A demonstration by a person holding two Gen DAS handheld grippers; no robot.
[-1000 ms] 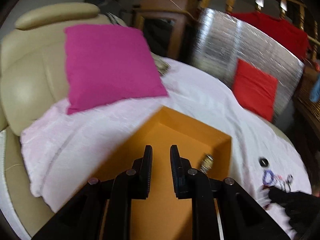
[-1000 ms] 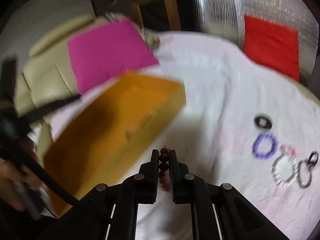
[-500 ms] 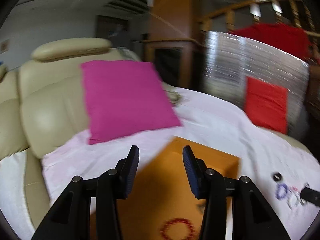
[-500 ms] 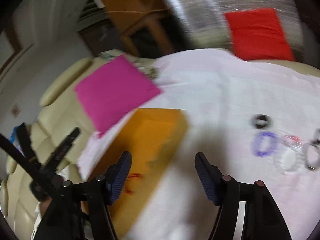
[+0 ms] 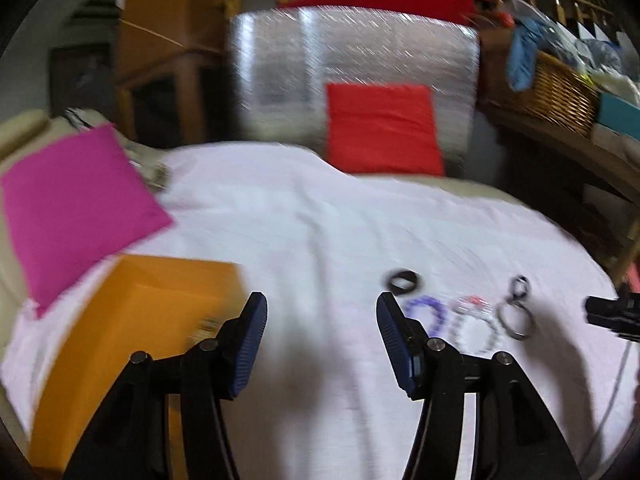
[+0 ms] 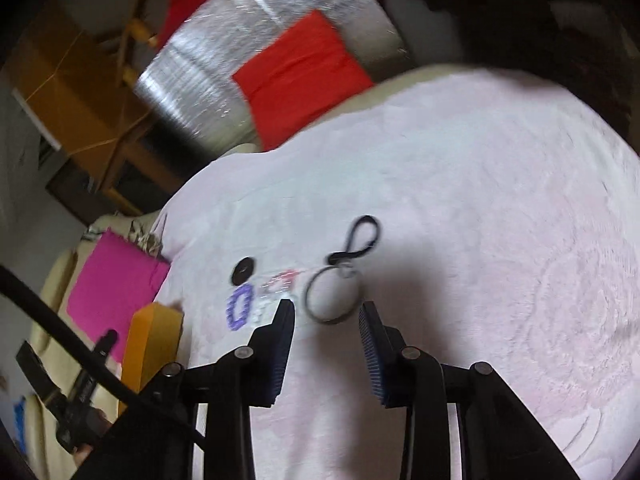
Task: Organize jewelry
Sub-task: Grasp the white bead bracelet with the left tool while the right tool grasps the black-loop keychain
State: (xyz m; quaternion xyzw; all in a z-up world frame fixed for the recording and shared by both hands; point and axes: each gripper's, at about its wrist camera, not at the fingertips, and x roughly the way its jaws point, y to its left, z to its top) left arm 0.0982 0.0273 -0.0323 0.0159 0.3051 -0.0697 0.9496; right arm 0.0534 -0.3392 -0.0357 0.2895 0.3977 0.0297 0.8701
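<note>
Right gripper (image 6: pixel 326 322) is seen with jaws partway apart and nothing gripped; they have just been closing in, and the dark thin ring (image 6: pixel 331 295) sits just ahead of the tips, not yet between the pads. Left gripper (image 5: pixel 320 320) is held empty too, its jaws having just been opening, wide over bare cloth. Jewelry is laid in a small cluster on the pale pink blanket (image 6: pixel 500 220). That ring is probably light, stiff and a bit slippery, so it's best pinched across its rim. The purple beaded bracelet (image 6: pixel 239 306) and the clear beaded one (image 5: pixel 476 326) would likely flex, so a bead strand should be nipped instead. Five loose pieces can be counted: those three, a black looped cord (image 6: pixel 360 240) and a small black band (image 6: pixel 242 270). One orange box (image 5: pixel 132 344) is set off to the left, with one magenta cushion (image 5: pixel 76 212) and one red cushion (image 5: pixel 382 128) beyond.
</note>
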